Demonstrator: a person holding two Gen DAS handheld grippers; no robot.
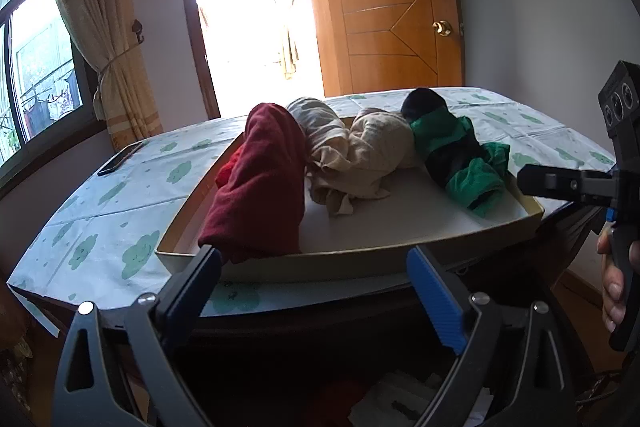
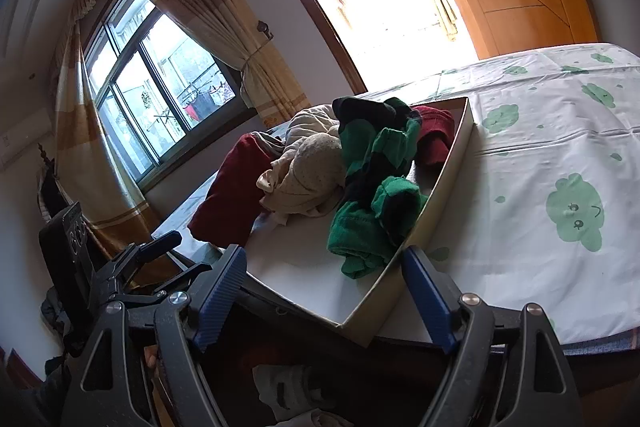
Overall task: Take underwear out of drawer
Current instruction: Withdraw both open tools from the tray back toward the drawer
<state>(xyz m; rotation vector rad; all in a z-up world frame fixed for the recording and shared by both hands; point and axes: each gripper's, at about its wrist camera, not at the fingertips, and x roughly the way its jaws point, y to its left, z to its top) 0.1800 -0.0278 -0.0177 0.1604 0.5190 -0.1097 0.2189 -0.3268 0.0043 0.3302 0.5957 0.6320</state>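
Underwear [image 1: 260, 183] heaped in shallow drawer [image 1: 360, 255], left tool [image 1: 316, 291] and right tool [image 2: 324, 291] level, spread wide, empty.

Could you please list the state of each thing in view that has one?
Left hand-held gripper: open, empty.
Right hand-held gripper: open, empty.
Drawer: on the table, holding clothes.
Dark red garment: draped over the drawer's rim.
Wooden door: open.
Curtain: tied back.
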